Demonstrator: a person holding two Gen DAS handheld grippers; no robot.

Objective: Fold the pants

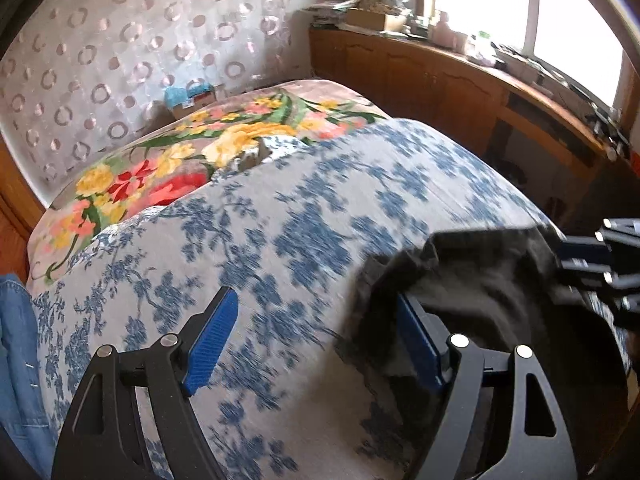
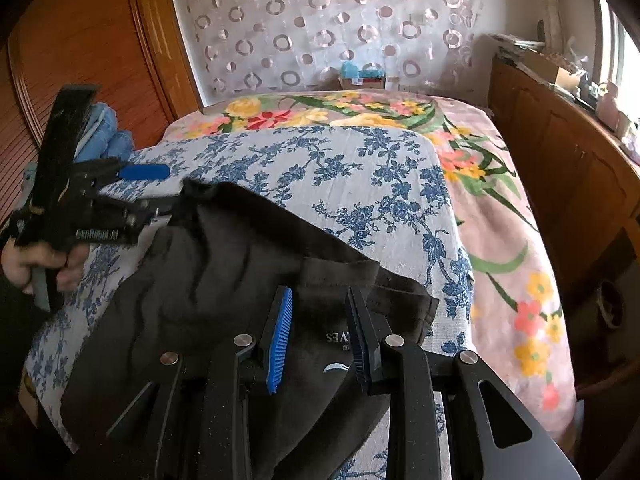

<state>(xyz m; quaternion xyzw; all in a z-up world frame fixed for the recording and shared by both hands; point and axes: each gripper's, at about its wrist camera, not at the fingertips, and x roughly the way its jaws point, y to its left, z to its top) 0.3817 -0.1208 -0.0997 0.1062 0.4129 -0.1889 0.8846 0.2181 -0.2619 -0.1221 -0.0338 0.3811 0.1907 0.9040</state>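
Observation:
Dark grey-brown pants (image 2: 224,272) lie rumpled on the blue-flowered bed sheet (image 2: 360,184). In the left wrist view they (image 1: 480,280) sit at the right, partly over my left gripper's right finger. My left gripper (image 1: 316,312) is open wide above the sheet, with nothing between its pads. It also shows in the right wrist view (image 2: 152,188) at the pants' far left corner. My right gripper (image 2: 320,308) is open just above the pants' waistband, where a white label shows between the pads. The right gripper's body shows at the right edge of the left wrist view (image 1: 600,264).
A flowered pink blanket (image 2: 500,200) covers the bed under the sheet. Blue denim clothes (image 2: 108,136) lie at the bed's left side. A wooden cabinet (image 2: 560,168) with clutter runs along the right, below a window. A patterned curtain (image 2: 320,24) hangs behind the bed.

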